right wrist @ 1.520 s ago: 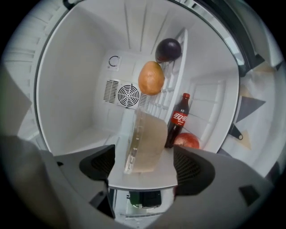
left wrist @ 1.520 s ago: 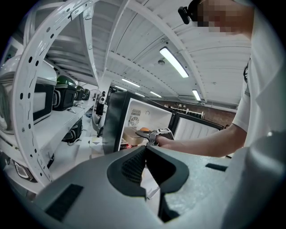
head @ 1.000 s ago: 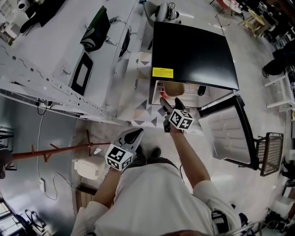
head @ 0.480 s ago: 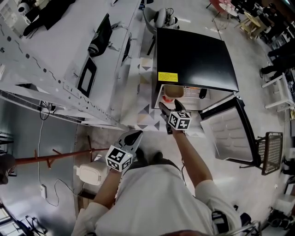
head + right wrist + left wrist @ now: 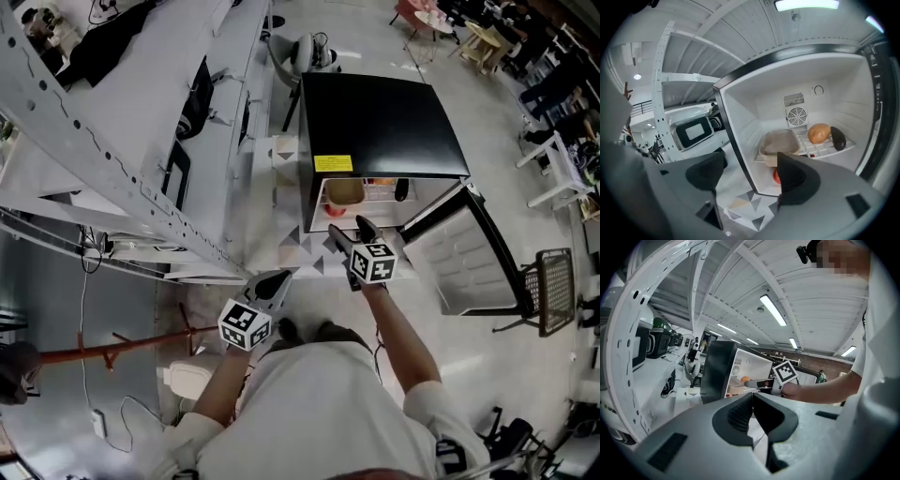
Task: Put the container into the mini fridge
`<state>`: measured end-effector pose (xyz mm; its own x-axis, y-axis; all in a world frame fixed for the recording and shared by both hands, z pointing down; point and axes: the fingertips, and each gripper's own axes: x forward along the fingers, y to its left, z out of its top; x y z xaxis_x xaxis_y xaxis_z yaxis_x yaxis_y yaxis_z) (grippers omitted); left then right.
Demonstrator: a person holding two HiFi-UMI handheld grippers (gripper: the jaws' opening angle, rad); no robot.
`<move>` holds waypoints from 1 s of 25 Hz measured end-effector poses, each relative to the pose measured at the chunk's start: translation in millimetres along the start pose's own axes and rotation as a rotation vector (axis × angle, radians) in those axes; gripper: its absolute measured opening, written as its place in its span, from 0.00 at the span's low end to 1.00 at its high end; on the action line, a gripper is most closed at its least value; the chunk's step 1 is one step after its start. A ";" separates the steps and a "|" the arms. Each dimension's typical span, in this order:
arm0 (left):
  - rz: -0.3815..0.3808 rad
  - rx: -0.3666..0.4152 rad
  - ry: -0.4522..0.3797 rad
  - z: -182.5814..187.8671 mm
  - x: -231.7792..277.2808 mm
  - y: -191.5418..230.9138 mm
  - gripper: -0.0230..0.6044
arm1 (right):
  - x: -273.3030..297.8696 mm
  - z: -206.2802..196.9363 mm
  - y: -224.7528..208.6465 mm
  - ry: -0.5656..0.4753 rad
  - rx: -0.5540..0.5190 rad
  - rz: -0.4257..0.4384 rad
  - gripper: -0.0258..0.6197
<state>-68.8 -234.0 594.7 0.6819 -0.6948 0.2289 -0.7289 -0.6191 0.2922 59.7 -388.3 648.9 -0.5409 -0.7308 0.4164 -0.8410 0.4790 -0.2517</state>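
Since a second ago my right gripper (image 5: 350, 228) has drawn back from the fridge (image 5: 384, 117) mouth and its jaws have just been closing a little, though they stand well apart with nothing between them. That fridge is a boxy thing with a glossy black top and a smooth white lining, and its door (image 5: 459, 253) is swung wide to the right. Inside, the container (image 5: 779, 143) sits on the white wire shelf (image 5: 820, 146) at its left end. It is a squarish, cloudy plastic tub with rounded corners. Beside it lie a round tan bun (image 5: 819, 133) and a dark oval lump (image 5: 838, 138). My left gripper (image 5: 752, 401) hangs low by my side, ribbed pads together, empty.
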 end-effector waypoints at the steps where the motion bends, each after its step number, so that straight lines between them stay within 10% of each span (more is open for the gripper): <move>1: -0.010 -0.001 0.002 0.0 0.7 0.0 0.04 | -7.8 2.8 2.5 -0.003 -0.006 -0.001 0.60; 25: 0.102 0.040 -0.091 38.4 42.2 -76.1 0.04 | -190.1 47.7 -7.8 -0.134 -0.226 0.119 0.12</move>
<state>13.1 -230.2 546.5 0.5969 -0.7841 0.1702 -0.7974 -0.5562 0.2340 168.4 -276.3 530.0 -0.6452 -0.7138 0.2724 -0.7551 0.6501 -0.0847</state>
